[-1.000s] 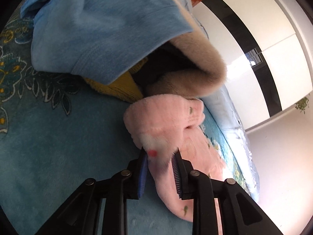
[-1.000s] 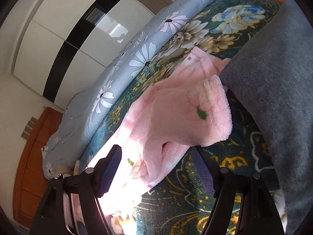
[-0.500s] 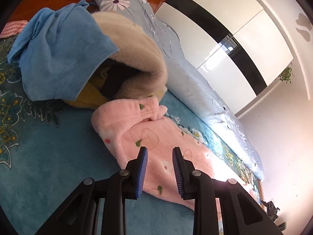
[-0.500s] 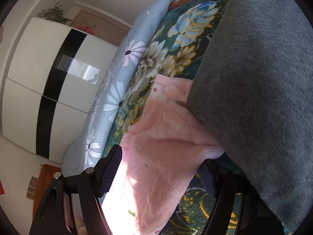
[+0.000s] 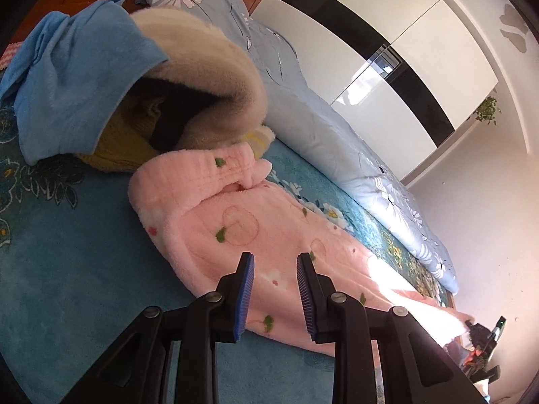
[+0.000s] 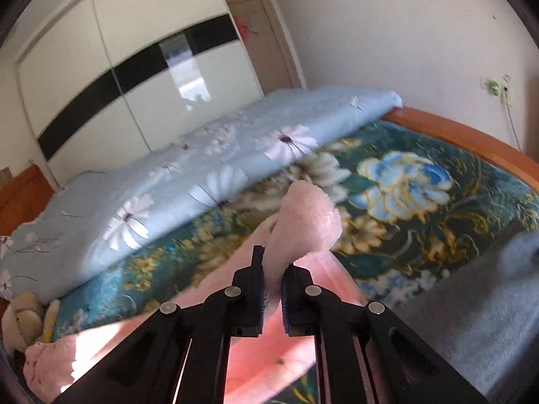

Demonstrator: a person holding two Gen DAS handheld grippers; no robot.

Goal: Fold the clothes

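pink garment [image 6: 305, 222] pinched in right gripper [image 6: 272, 298] (raised)

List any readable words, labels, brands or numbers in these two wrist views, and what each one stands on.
None can be read.
Pink fleece garment: only printed flowers and leaves, no lettering.
Floral quilt and bedspread: patterns only.
Wardrobe: no visible text.
Red ornament on the door: too blurred to tell.

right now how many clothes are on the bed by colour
pink: 1, the pink fleece garment
blue: 1, blue top
beige: 1, beige fleece
mustard yellow: 1, yellow knit
grey: 1, grey garment
total: 5, though something dark is half hidden in the pile
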